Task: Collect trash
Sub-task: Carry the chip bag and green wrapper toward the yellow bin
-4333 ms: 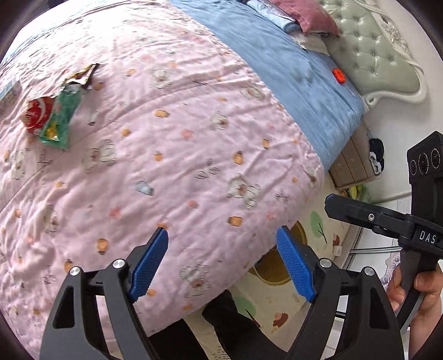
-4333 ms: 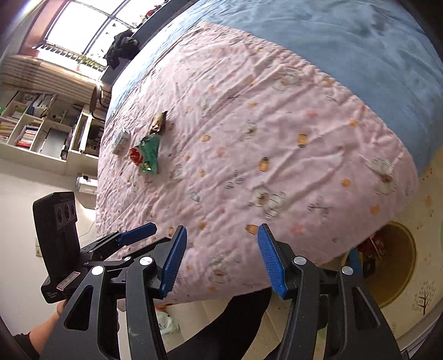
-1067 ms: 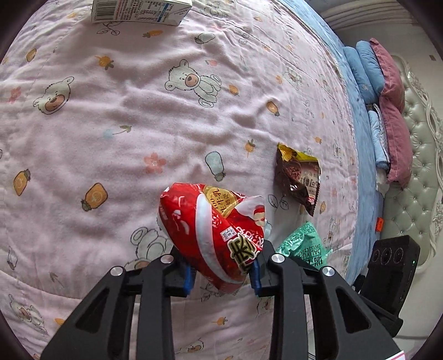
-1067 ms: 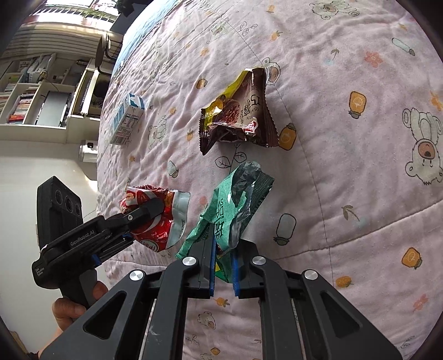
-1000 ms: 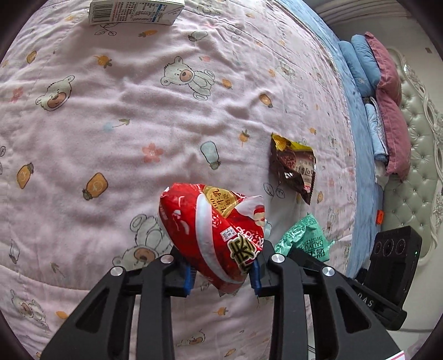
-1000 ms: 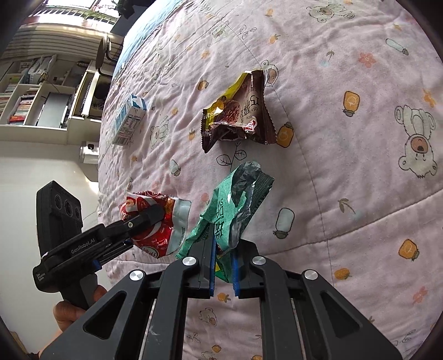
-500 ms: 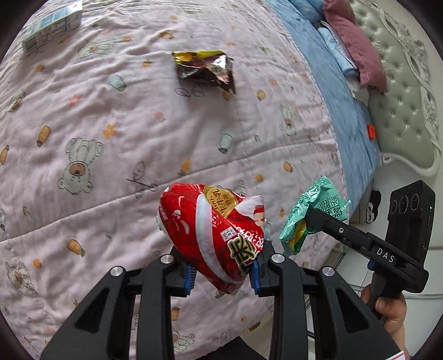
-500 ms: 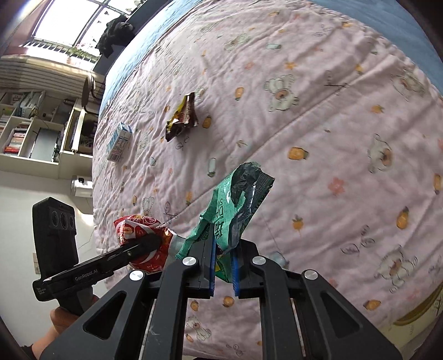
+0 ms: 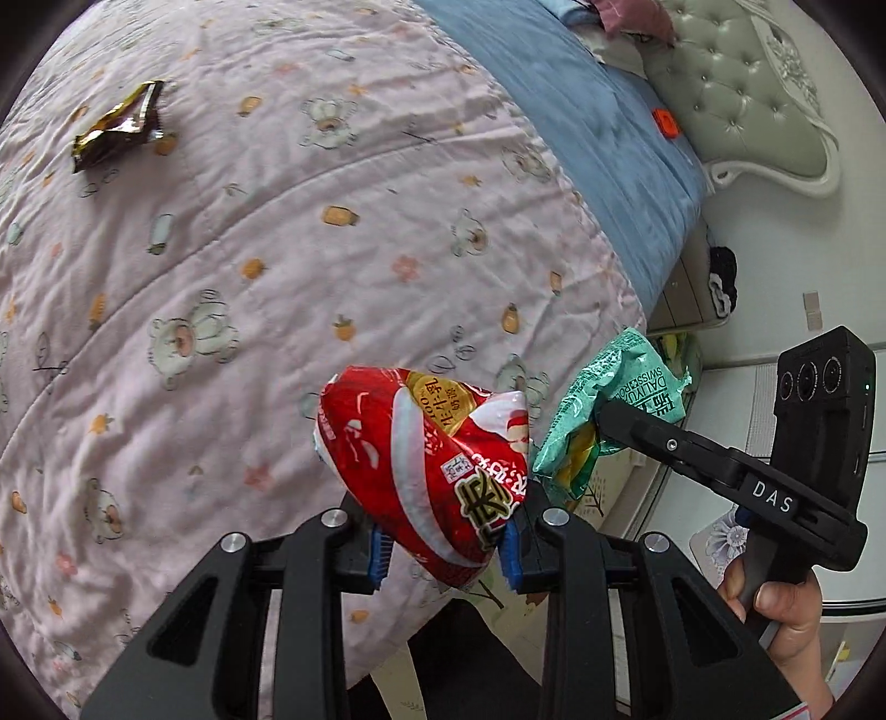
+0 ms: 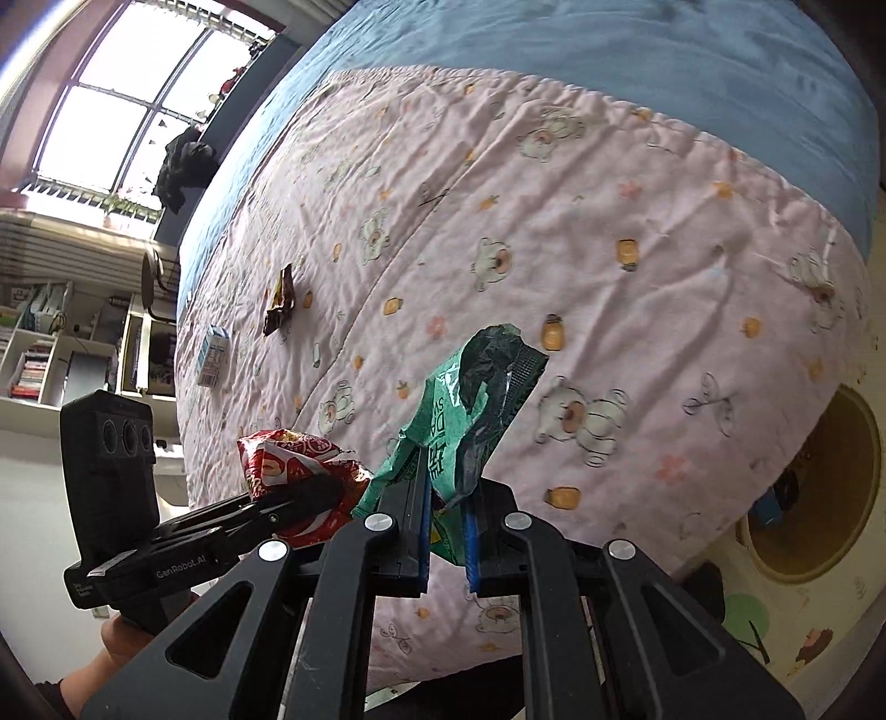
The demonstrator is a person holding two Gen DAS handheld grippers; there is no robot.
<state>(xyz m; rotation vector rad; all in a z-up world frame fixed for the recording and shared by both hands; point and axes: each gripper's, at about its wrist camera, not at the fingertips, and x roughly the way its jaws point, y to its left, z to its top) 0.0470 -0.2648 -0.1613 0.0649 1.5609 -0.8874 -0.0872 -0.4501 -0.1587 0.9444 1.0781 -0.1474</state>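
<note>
Hovering over pink bear-print quilt [image 9: 232, 232] on blue-sheeted bed [image 10: 637, 61]: left gripper [image 9: 446, 545] clamping red wrapper [image 9: 426, 465], right gripper [image 10: 446, 545] clamping green wrapper [image 10: 470, 410].

A pink bear-print quilt [image 9: 277, 249] covers the bed beside a tufted headboard [image 9: 736, 72], with a bright window [image 10: 127, 105] beyond.

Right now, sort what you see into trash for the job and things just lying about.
Trash for the job:
- red snack bag, gripped in the left tongs
- green wrapper, gripped in the right tongs
- brown wrapper, on the pink quilt
- small carton, on the quilt

Just lying about:
- orange object on the blue sheet
- pillows
</note>
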